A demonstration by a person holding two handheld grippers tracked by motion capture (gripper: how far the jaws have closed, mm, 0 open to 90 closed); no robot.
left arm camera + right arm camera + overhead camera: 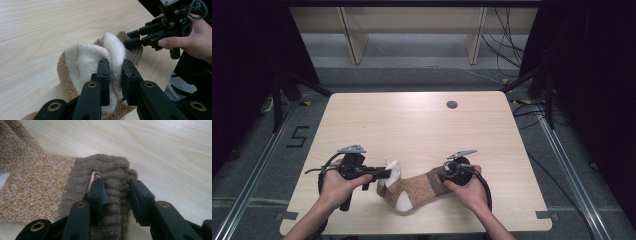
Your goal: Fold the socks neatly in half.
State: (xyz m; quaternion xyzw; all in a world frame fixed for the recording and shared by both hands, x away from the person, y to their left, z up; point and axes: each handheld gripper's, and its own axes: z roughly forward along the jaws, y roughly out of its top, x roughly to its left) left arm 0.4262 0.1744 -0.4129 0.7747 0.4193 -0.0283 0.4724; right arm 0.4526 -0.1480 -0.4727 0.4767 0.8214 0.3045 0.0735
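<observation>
One wooden table [412, 125] carries everything, and near the middle of its near edge lies a brown-and-white knitted sock [412, 189], bent at the heel and stretched between the two tools. It looks light, soft and floppy, so any part not held will likely sag or fold; the knit offers good friction and nothing fragile, and the ends are the sensible places to take it, since a pinch in the middle would just bunch it up. At the end toward the table's right edge, the ribbed grey-brown cuff [110, 182] sits between the pads of the right gripper [116, 195], which is clamped on that thick band. At the end toward the left edge, the white toe [110, 52] is gathered into a fold, and the left gripper [115, 75] is pinched tight on it, lifting it slightly off the wood.
</observation>
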